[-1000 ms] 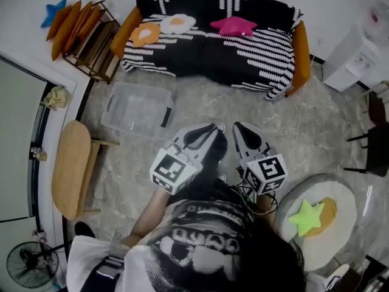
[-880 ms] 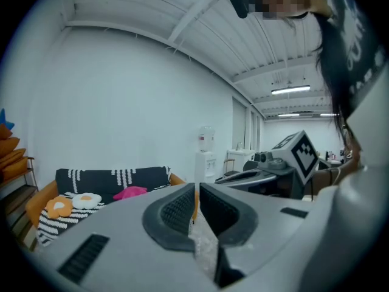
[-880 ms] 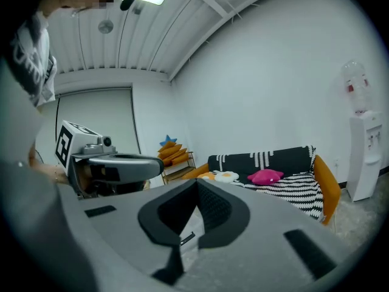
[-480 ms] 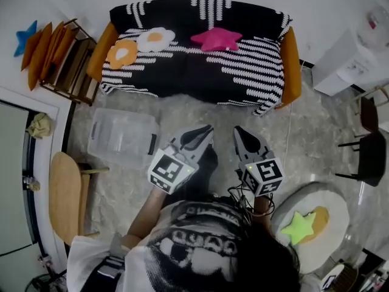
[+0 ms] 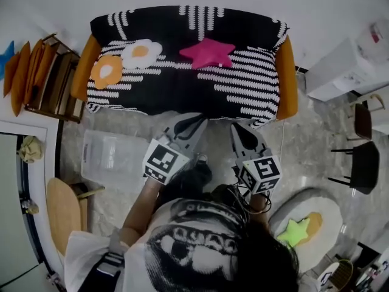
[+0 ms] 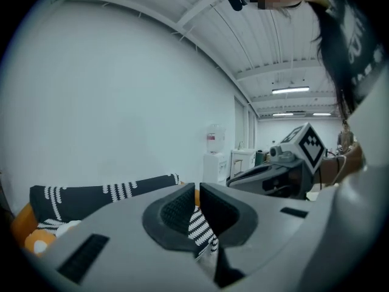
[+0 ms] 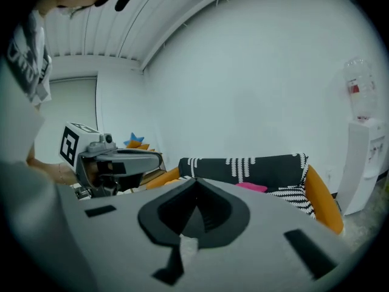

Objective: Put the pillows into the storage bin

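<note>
Three pillows lie on the black-and-white striped sofa (image 5: pixel 182 84): an orange flower (image 5: pixel 105 70), a white egg flower (image 5: pixel 141 51) and a pink star (image 5: pixel 211 52). The clear storage bin (image 5: pixel 112 157) stands on the floor in front of the sofa's left end. My left gripper (image 5: pixel 197 121) is shut and empty, its tips at the sofa's front edge. My right gripper (image 5: pixel 234 128) is beside it, shut and empty, just short of the sofa. In the right gripper view the shut right gripper (image 7: pixel 196 181) points at the sofa, with the pink star (image 7: pixel 252 187) ahead. In the left gripper view the left gripper (image 6: pixel 196 187) holds nothing.
A wooden rack (image 5: pixel 45 84) with orange cushions stands left of the sofa. A wooden bench (image 5: pixel 64 212) sits at lower left. A round rug (image 5: pixel 328 215) at lower right carries a green star pillow (image 5: pixel 293 231). A white water dispenser (image 5: pixel 346 69) and dark chairs (image 5: pixel 364 163) stand at the right.
Both grippers and the person have moved forward across the floor toward the sofa. The storage bin now lies to the left of the left gripper. Both grippers stay shut.
</note>
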A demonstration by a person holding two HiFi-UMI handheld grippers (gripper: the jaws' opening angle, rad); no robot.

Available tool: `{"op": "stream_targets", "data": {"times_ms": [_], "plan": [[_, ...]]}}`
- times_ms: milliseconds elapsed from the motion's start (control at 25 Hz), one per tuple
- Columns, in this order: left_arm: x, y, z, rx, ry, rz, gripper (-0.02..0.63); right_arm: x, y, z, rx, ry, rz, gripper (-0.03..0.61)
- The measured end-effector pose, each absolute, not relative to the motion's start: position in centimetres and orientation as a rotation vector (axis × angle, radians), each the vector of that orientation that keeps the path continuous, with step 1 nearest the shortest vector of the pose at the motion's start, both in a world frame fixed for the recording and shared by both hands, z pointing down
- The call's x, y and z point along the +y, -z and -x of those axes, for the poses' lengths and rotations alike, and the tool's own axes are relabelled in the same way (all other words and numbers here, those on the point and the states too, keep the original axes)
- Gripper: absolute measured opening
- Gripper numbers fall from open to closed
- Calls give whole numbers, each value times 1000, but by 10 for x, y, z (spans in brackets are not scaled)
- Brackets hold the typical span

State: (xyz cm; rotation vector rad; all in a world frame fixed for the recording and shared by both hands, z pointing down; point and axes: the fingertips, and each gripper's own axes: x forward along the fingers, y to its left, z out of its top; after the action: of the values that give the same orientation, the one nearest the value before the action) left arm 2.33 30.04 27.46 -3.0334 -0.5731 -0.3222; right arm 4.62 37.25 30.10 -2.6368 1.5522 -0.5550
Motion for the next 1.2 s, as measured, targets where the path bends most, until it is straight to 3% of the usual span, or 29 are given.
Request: {"op": "stream_targets", "data": {"times_ms": [720,1200], "plan": [[248,-300,-110,-490,392,3098,25,323,-326,-159,1574,658,2533,-2],[208,-319,-273,-311,481,3166,25,267,-391,-339,1778,907,2379,-2]]}}
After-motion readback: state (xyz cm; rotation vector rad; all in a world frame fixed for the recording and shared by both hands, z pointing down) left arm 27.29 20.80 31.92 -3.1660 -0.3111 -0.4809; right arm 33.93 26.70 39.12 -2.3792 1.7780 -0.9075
